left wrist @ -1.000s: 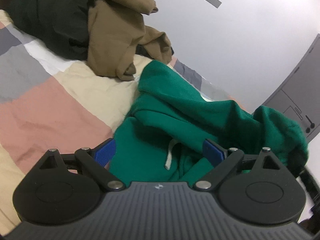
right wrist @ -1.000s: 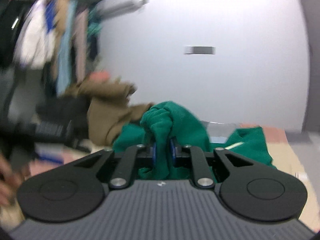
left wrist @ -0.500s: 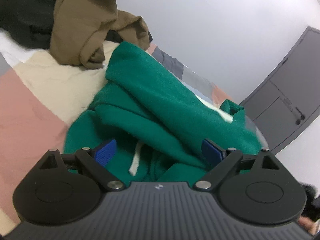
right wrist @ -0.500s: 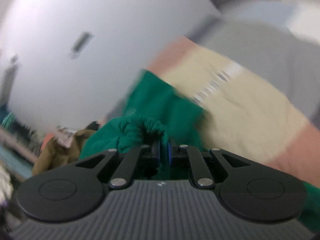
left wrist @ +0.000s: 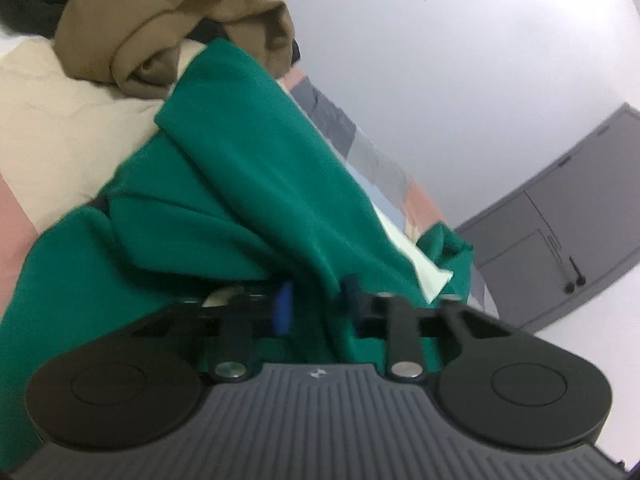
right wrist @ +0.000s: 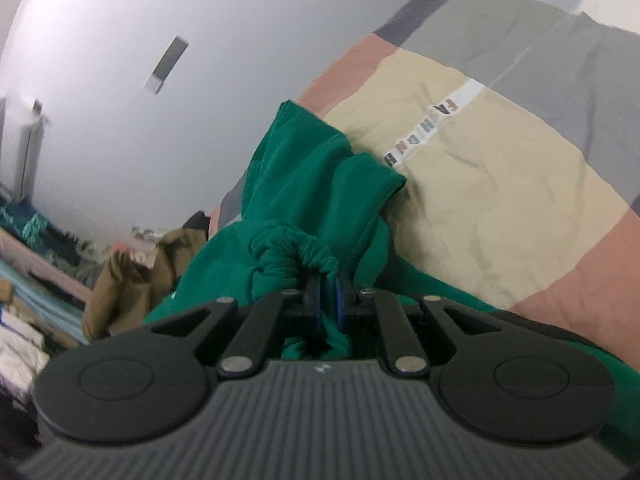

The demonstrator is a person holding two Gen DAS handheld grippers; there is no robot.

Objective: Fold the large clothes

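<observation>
The left gripper point(left wrist: 316, 300) has just been closing: a second ago its blue fingers point(left wrist: 283, 307) stood wide apart on either side of the crumpled front of the green hoodie point(left wrist: 248, 184), and now they have drawn in around a ridge of that cloth, which fills the narrow gap between them; the picture is a little blurred there, but the pads look pressed onto the fabric. The right gripper point(right wrist: 326, 300) is closed tight on a gathered, ribbed edge of the same hoodie, probably a cuff or hem, which bunches just ahead of its fingertips, and it has rolled over since a second ago, so the bed point(right wrist: 480, 184) now slopes steeply across its view. The hoodie lies on the patchwork bedspread, spreading ahead of and below both pairs of fingers, with a long fold running away from the left ones toward a brown garment point(left wrist: 160, 20) heaped well beyond. With two points of the hoodie now taken, I judge that it is ready to be lifted and drawn out flat, the first step before any fold; the bulk of it is not yet spread, so the folding has barely begun.
</observation>
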